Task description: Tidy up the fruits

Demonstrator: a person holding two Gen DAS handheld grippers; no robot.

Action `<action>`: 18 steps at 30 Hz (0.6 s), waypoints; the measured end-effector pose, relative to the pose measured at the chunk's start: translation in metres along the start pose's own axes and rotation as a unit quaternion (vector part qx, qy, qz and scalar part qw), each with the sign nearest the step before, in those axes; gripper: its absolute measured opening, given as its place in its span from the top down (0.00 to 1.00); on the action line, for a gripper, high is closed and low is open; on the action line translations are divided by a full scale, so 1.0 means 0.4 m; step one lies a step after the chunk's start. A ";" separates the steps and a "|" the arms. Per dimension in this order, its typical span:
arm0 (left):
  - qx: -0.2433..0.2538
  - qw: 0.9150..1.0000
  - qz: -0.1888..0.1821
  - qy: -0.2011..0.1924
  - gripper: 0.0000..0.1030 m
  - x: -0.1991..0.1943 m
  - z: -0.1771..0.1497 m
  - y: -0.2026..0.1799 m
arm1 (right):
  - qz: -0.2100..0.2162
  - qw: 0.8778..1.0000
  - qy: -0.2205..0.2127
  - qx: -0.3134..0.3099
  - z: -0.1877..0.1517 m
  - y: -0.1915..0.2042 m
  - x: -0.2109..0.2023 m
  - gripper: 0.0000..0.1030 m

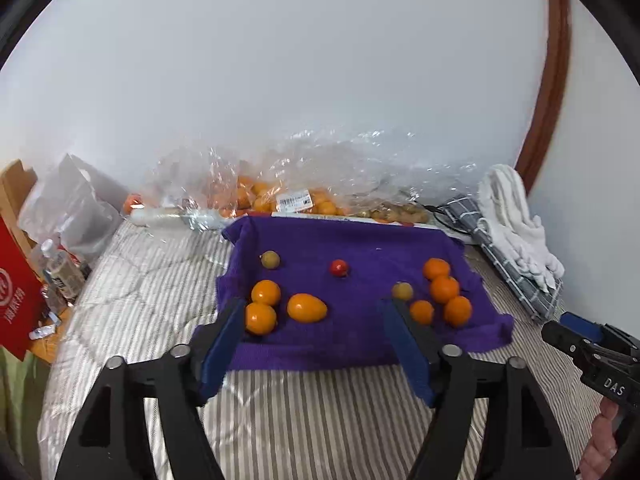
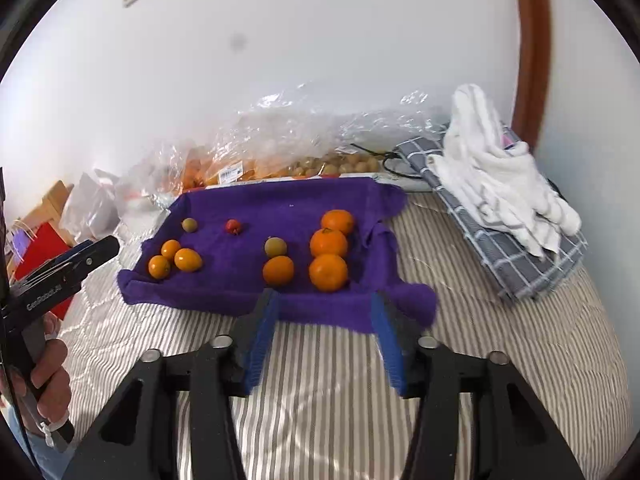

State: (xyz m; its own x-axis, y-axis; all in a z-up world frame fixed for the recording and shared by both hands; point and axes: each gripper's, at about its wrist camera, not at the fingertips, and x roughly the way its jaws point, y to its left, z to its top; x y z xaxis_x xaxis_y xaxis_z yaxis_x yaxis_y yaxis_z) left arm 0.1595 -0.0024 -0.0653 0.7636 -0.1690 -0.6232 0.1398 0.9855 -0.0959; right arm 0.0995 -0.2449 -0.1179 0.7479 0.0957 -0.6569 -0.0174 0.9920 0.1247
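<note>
A purple cloth [image 1: 360, 336] [image 2: 224, 208] lies on the striped bed. On its left sit three orange kumquats [image 1: 306, 308] [image 2: 187, 259] and a greenish fruit [image 1: 270, 259] [image 2: 189, 224]. A small red fruit [image 1: 339, 267] [image 2: 233, 226] lies mid-cloth. On the right are several oranges [image 1: 444, 289] [image 2: 328, 272] and a second greenish fruit [image 1: 402, 291] [image 2: 275, 247]. My left gripper [image 1: 314, 310] is open and empty over the cloth's near edge. My right gripper [image 2: 324, 300] is open and empty at the cloth's front edge, before the oranges.
Clear plastic bags of fruit [image 1: 288, 196] [image 2: 280, 160] line the white wall behind the cloth. A grey checked cloth with white towels [image 1: 516, 216] [image 2: 500, 192] lies right. A red box [image 1: 16, 300], bottles and a white bag [image 1: 76, 208] stand left.
</note>
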 end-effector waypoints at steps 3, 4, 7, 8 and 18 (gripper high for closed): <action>0.013 1.000 0.004 -0.011 0.23 -0.071 -0.012 -0.019 | -0.009 1.000 -0.025 -0.007 -0.022 -0.009 -0.069 0.20; 0.017 1.000 0.005 -0.014 0.21 -0.091 -0.016 -0.023 | -0.012 0.999 -0.033 -0.015 -0.032 -0.008 -0.097 0.17; 0.033 0.999 0.011 -0.020 0.21 -0.154 -0.025 -0.043 | -0.010 0.999 -0.042 -0.016 -0.042 -0.010 -0.145 0.12; 0.034 0.999 0.012 -0.023 0.21 -0.174 -0.028 -0.046 | -0.011 0.999 -0.042 -0.013 -0.048 -0.013 -0.165 0.12; 0.035 0.999 0.011 -0.041 0.20 -0.322 -0.069 -0.059 | -0.017 0.997 -0.069 0.001 -0.094 -0.031 -0.320 0.10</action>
State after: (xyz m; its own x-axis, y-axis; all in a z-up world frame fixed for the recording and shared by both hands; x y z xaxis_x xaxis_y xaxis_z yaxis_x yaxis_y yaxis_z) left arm 0.0405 -0.0036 -0.0044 0.8151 -0.1511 -0.5593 0.1638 0.9861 -0.0277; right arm -0.0209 -0.2664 -0.0634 0.8323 0.0487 -0.5523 0.0117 0.9944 0.1054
